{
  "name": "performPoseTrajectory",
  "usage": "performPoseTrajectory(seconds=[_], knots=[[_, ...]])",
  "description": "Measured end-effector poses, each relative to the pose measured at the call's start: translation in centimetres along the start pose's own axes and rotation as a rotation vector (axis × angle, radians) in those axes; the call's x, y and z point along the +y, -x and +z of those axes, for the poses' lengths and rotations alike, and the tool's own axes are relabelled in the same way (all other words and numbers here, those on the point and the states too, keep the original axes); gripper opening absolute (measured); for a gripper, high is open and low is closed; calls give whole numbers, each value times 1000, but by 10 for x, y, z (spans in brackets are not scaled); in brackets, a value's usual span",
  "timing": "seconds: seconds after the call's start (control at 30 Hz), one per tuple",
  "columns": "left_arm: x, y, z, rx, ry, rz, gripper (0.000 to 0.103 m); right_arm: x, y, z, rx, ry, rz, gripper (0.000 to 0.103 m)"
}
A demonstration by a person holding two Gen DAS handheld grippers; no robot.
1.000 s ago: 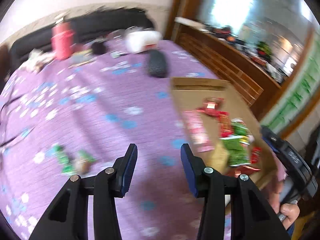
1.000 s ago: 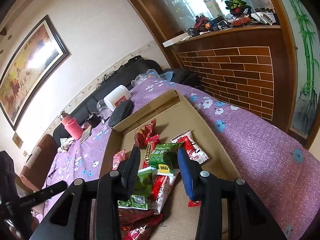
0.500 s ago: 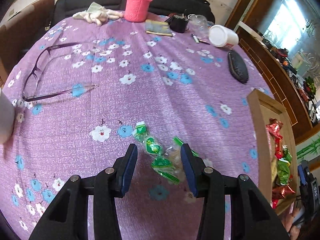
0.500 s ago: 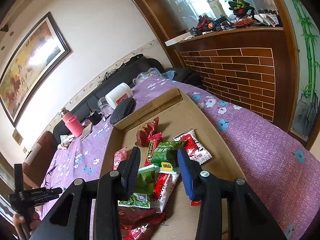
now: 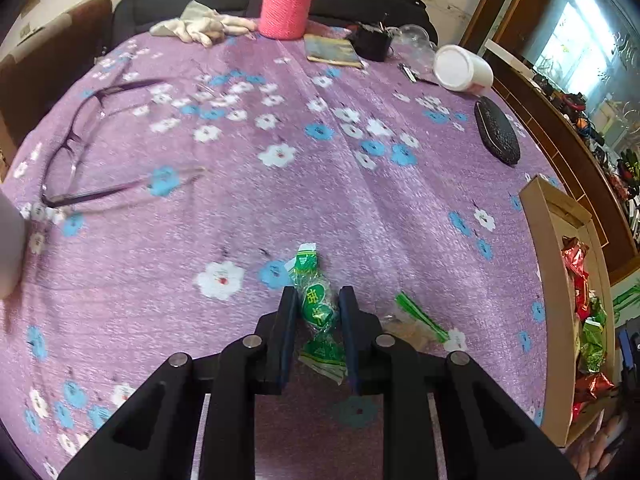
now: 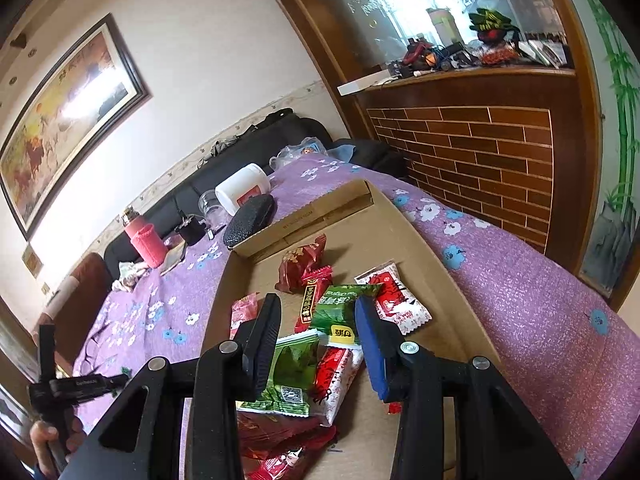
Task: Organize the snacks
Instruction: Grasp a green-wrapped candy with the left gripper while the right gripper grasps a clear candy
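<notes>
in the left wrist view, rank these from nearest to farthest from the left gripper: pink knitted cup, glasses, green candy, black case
1. green candy: between the jaws of the left gripper, which have just closed on it.
2. glasses: on the cloth to the left, partway up the table.
3. black case: to the right, near the table's edge; too close to the glasses to call.
4. pink knitted cup: at the far edge.

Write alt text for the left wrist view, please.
The left gripper pinches a green candy lying on a purple flowered tablecloth. Glasses lie to the left; a snack-filled box sits at the right edge.
</notes>
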State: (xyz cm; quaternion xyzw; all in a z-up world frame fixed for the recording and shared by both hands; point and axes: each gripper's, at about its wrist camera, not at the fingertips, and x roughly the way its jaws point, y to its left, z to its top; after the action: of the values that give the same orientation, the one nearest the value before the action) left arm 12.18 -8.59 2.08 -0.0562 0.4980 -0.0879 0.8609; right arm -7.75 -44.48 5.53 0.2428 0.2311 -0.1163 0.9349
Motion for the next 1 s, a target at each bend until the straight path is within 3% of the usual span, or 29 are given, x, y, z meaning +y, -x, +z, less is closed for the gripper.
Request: performPoseTrajectory(seconds=[0.2,0.3,0.47,0.73,0.93,1.0], knots=[[9,14,5,-73,-18,36,20,59,8,0,108,50,140,42],[10,22,7,-106,-24,51,20,111,-10,-10,260,87,279,42],[17,36,9,-149,-6,64,20,180,-59,-43,485,93,366,42],[44,39,15,-148,86,52,20,222,-122,-84,658,28,296,42],[44,42,16,-153,91,40,20,232,-146,-91,676,54,217,42],[44,42,16,-154,92,39,20,241,-150,-92,652,117,182,35]])
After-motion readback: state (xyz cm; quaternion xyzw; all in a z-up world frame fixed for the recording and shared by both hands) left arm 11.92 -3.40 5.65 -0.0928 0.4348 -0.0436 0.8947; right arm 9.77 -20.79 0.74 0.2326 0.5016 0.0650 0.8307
